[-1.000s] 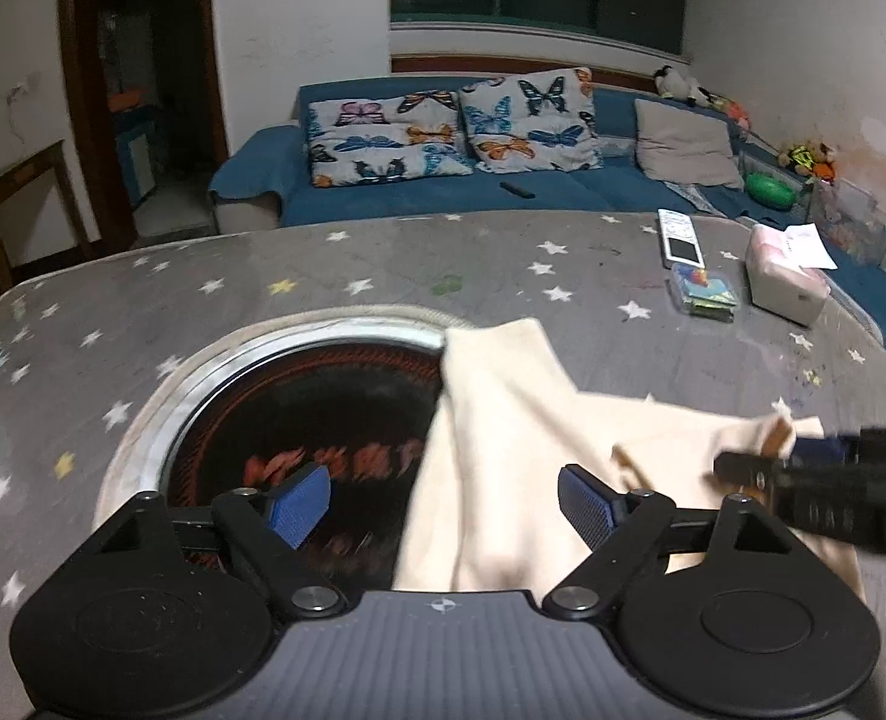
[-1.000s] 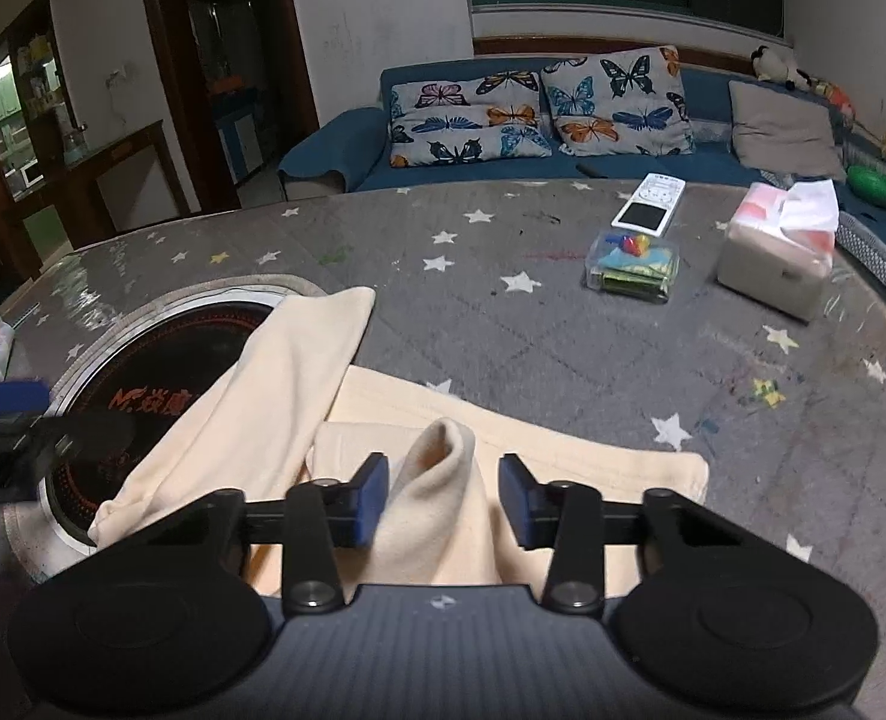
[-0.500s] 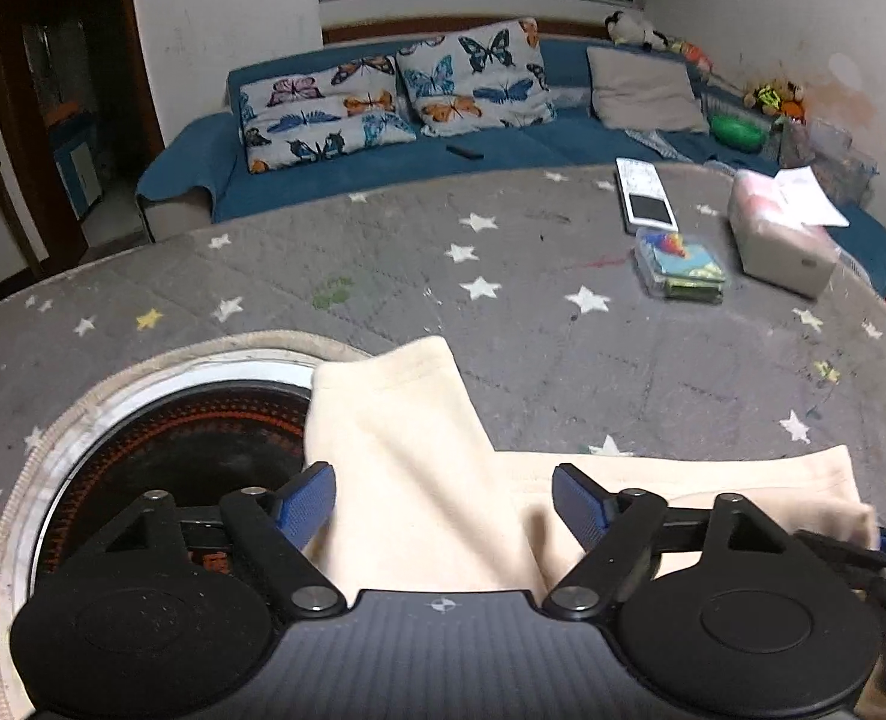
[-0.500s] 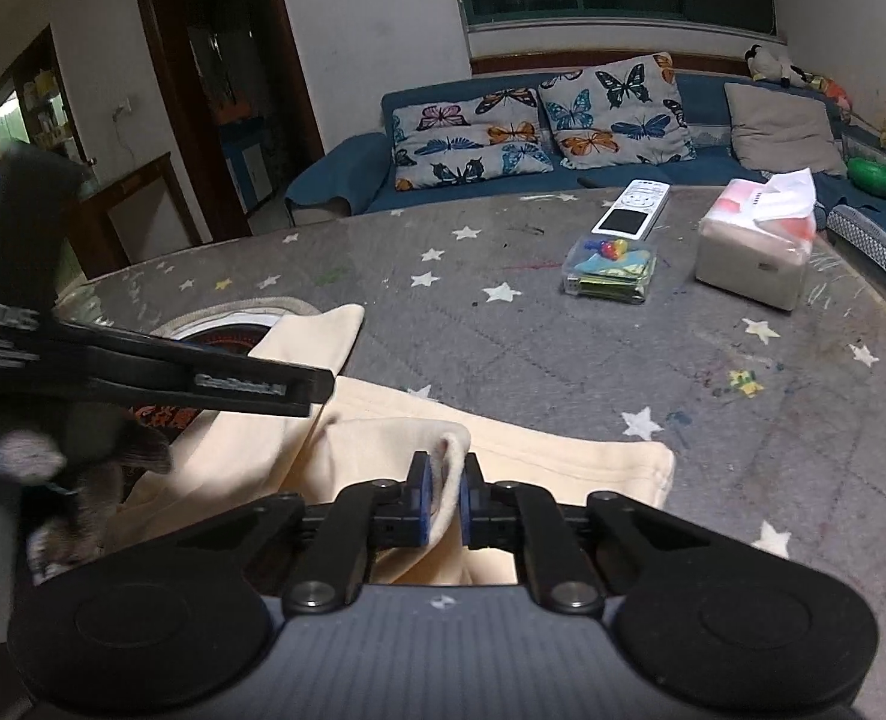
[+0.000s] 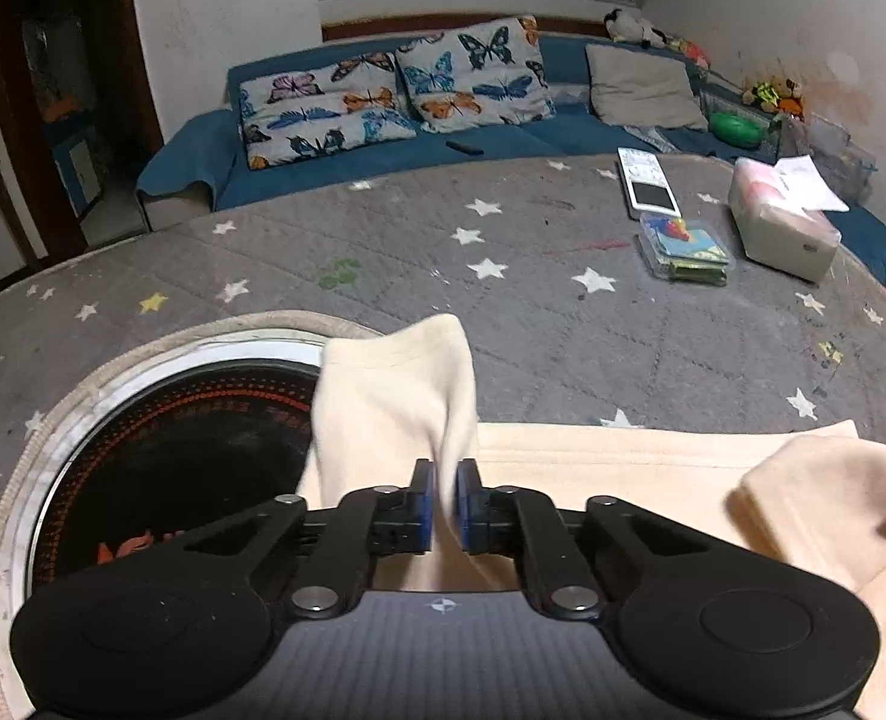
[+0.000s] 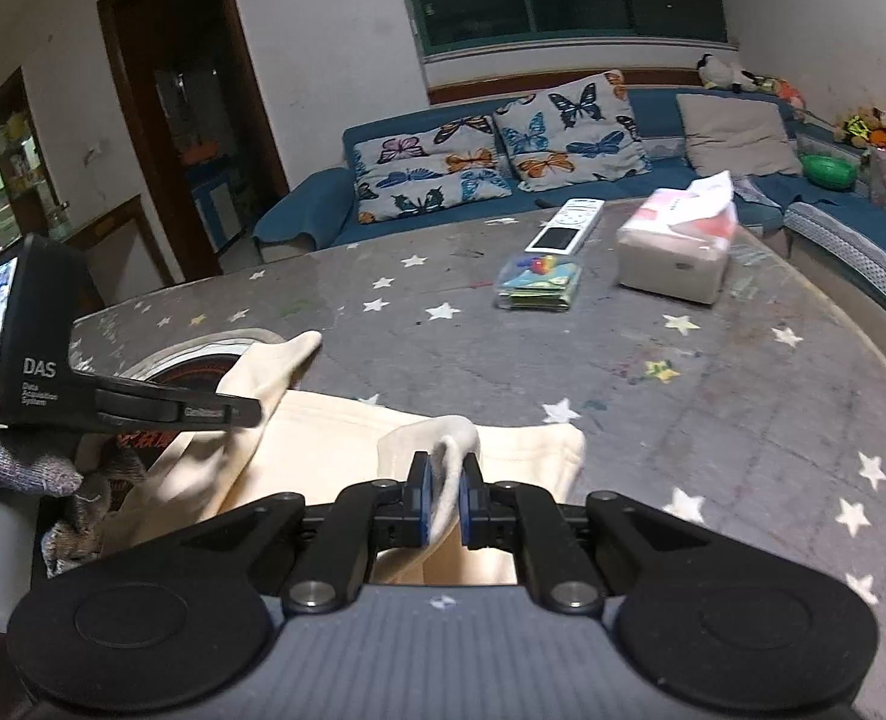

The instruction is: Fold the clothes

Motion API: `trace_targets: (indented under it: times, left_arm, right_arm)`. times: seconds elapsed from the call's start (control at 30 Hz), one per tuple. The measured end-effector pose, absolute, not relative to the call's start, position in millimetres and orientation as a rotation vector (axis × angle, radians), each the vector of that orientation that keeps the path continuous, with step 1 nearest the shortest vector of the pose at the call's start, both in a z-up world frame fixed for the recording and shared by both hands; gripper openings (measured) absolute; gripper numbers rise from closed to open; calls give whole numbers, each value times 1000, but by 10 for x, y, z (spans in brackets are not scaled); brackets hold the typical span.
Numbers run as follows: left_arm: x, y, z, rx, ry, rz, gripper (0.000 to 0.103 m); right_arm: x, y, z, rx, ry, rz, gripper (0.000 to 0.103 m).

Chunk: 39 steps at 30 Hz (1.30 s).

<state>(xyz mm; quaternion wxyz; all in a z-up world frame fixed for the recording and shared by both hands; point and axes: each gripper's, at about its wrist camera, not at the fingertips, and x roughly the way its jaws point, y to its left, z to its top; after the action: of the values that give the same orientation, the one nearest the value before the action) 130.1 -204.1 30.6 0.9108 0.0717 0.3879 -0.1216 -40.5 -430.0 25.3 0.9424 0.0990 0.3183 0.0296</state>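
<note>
While pinched, garment (image 5: 395,396) between claw (image 5: 443,507) pads (blue)

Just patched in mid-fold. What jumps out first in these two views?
The cream garment on the starry table, a pinch of it in each gripper: left and right, jaws shut on cloth. Its left part drapes over the black round cooktop.

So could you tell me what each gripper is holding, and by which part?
Both hold the cream garment: left gripper pinches its sleeve, right gripper a raised fold.
</note>
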Motion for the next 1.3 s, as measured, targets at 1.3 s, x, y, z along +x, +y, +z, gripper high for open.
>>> trace_targets:
  times: [1.3]
  left_arm:
    - [443,-1268,761,20,709,-234,11]
  right_arm:
    - [-1217,-4729,221,289,605,-129,8]
